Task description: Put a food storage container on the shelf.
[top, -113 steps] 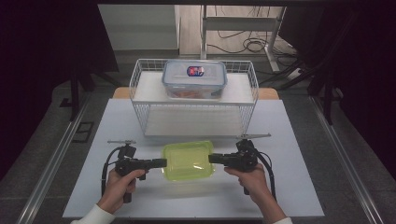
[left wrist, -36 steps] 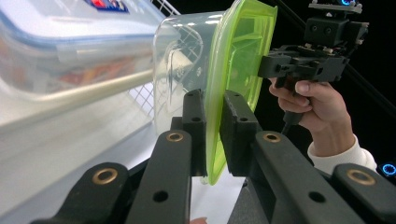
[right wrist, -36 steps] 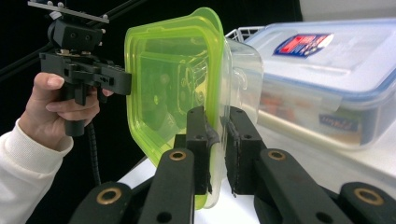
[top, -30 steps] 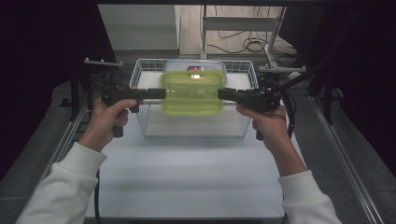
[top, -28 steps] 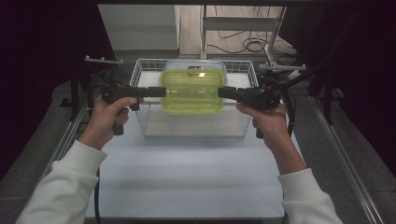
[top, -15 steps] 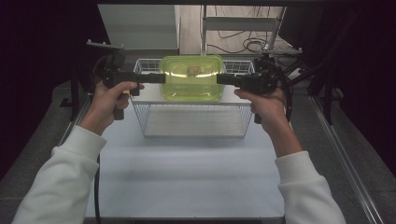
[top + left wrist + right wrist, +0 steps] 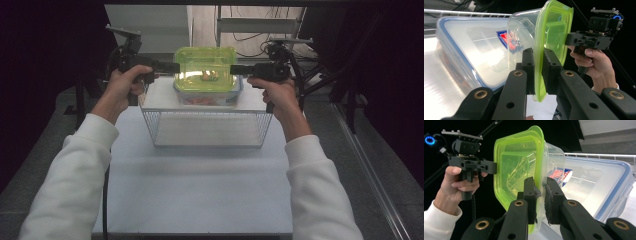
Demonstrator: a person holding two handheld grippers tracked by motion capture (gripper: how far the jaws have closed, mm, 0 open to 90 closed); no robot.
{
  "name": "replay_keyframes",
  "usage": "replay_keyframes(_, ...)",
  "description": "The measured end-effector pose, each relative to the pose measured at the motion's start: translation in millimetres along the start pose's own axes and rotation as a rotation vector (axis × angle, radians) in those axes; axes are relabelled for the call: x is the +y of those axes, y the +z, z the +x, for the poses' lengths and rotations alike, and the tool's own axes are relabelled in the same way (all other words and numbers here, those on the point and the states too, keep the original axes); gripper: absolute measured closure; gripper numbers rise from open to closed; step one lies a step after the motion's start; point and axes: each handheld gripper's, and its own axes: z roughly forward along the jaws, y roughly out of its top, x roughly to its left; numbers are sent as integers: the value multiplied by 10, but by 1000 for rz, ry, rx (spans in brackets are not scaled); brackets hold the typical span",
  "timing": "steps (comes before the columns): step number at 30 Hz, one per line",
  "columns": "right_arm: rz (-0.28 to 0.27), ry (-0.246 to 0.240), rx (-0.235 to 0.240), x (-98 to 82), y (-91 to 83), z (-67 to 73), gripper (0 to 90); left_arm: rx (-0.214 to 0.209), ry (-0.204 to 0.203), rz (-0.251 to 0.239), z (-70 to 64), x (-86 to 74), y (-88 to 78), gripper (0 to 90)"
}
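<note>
A clear container with a green lid (image 7: 206,67) is held level between both grippers, over a larger blue-rimmed container (image 7: 210,97) that lies in a white wire basket (image 7: 207,127). My left gripper (image 7: 176,67) is shut on the lid's left edge. My right gripper (image 7: 234,69) is shut on its right edge. In the left gripper view my jaws (image 7: 538,56) pinch the green lid (image 7: 554,32), close over the blue-rimmed container (image 7: 474,50). The right gripper view has my jaws (image 7: 540,185) clamped on the green rim (image 7: 516,165). I cannot tell whether the two containers touch.
The basket stands at the far end of the white table (image 7: 200,190), whose near half is bare. Dark stands and cables (image 7: 310,65) flank the basket at the back. Both white sleeves reach forward along the table's sides.
Both grippers have lifted the green-lidded container from the table's near side and carried it forward. In the last half second it moved farther back over the blue-rimmed container.
</note>
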Motion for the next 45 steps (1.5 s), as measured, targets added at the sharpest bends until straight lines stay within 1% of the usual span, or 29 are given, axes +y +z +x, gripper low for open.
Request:
replay_keyframes(2, 1, 28, 4, 26, 27, -60, 803, 2, -22, 6, 48, 48, 35, 818)
replay_keyframes(6, 9, 59, -6, 85, 61, -157, 804, 0, -53, 14, 141, 118, 116, 819)
replay_keyframes(7, 9, 72, -7, 98, 72, -186, 803, -5, -69, 4, 169, 132, 126, 818)
replay_keyframes(8, 2, 89, 6, 109, 81, -221, 801, -5, -81, -5, 189, 144, 135, 819)
replay_keyframes(10, -5, 115, 15, 124, 103, -273, 799, -10, -100, -18, 217, 164, 151, 819)
replay_keyframes(11, -7, 128, 22, 129, 114, -303, 797, -21, -120, -25, 241, 170, 162, 817)
replay_keyframes(12, -10, 152, 31, 132, 125, -342, 793, -28, -132, -27, 257, 173, 166, 815)
replay_keyframes(13, -11, 164, 34, 132, 131, -360, 791, -33, -149, -32, 278, 174, 172, 815)
replay_keyframes(15, -19, 185, 35, 134, 151, -386, 783, -49, -200, -45, 322, 175, 187, 812)
replay_keyframes(17, -25, 218, 36, 136, 170, -416, 775, -61, -238, -53, 368, 182, 211, 808)
replay_keyframes(20, -31, 282, 36, 127, 196, -491, 746, -76, -269, -32, 429, 185, 277, 778)
replay_keyframes(22, -41, 306, 21, 124, 218, -521, 733, -92, -278, -40, 470, 180, 293, 765)
replay_keyframes(24, -46, 317, 18, 126, 232, -531, 731, -102, -281, -41, 494, 178, 293, 761)
replay_keyframes(26, -47, 319, 23, 126, 237, -539, 728, -110, -282, -48, 506, 175, 298, 760)
replay_keyframes(29, -49, 323, 28, 123, 241, -550, 726, -104, -282, -59, 510, 176, 301, 758)
replay_keyframes(32, -50, 325, 28, 122, 241, -545, 724, -102, -274, -60, 511, 178, 301, 755)
replay_keyframes(33, -49, 323, 30, 121, 239, -546, 722, -89, -268, -60, 505, 182, 301, 751)
replay_keyframes(34, -49, 321, 32, 116, 237, -551, 718, -73, -264, -64, 497, 184, 300, 723)
replay_keyframes(35, -50, 318, 32, 114, 238, -553, 710, -47, -250, -69, 487, 187, 298, 694)
replay_keyframes(36, -54, 303, 26, 115, 244, -542, 691, -23, -236, -73, 480, 189, 296, 620)
replay_keyframes(37, -59, 283, 14, 115, 249, -531, 649, 12, -218, -79, 467, 195, 295, 547)
replay_keyframes(38, -78, 278, 25, 115, 252, -521, 597, 26, -206, -85, 456, 199, 292, 464)
replay_keyframes(39, -88, 278, 35, 117, 251, -516, 568, 29, -188, -91, 443, 202, 285, 411)
replay_keyframes(41, -97, 244, 33, 121, 237, -498, 508, 28, -160, -111, 416, 202, 261, 333)
replay_keyframes(42, -100, 232, 31, 123, 222, -485, 471, 34, -152, -120, 402, 200, 250, 300)
replay_keyframes(43, -103, 223, 27, 124, 210, -481, 458, 39, -139, -129, 383, 197, 234, 283)
replay_keyframes(45, -108, 196, 3, 130, 165, -463, 427, 50, -111, -142, 344, 186, 203, 251)
